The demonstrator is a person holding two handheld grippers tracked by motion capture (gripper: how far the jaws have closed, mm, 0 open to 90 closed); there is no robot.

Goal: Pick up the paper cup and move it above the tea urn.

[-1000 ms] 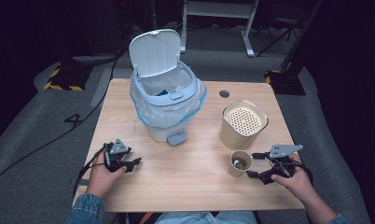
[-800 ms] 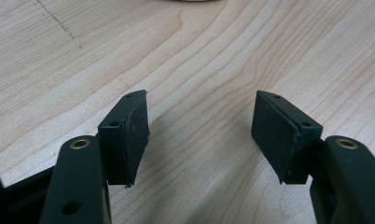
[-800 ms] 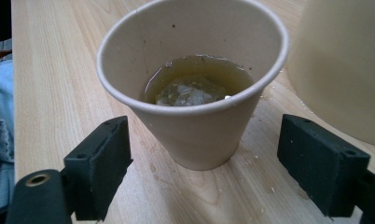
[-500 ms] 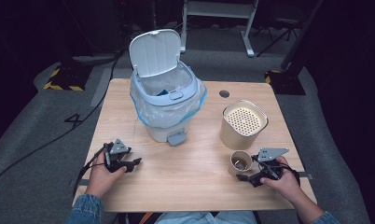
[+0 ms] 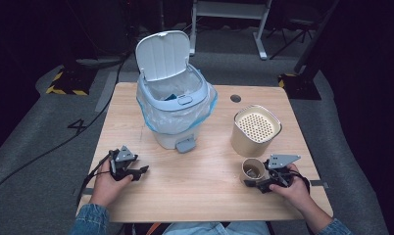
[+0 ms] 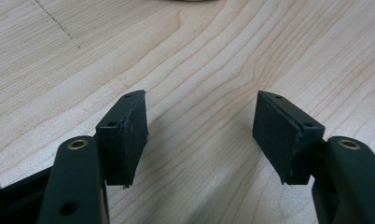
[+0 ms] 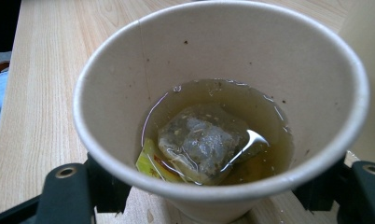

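A paper cup (image 5: pixel 254 170) stands at the table's front right. In the right gripper view the cup (image 7: pixel 213 60) holds a little brown tea and a wet tea bag (image 7: pixel 204 144). My right gripper (image 5: pixel 254 177) reaches in from the right. Its jaws have just been closing with the cup between them, and they now lie against the cup's sides under the rim (image 7: pixel 213 198). My left gripper (image 5: pixel 138 172) rests at the front left, open, its pads (image 6: pixel 125 135) wide apart over bare wood.
A white pedal bin (image 5: pixel 178 112) with a blue liner and raised lid stands at the table's (image 5: pixel 205 205) centre back. A tan canister (image 5: pixel 256 129) with a perforated top stands just behind the cup. A cable hole (image 5: pixel 235 98) sits at back right.
My right gripper came down and left, from beside the cup to around it, and its jaws narrowed onto it. The left hand has not moved.
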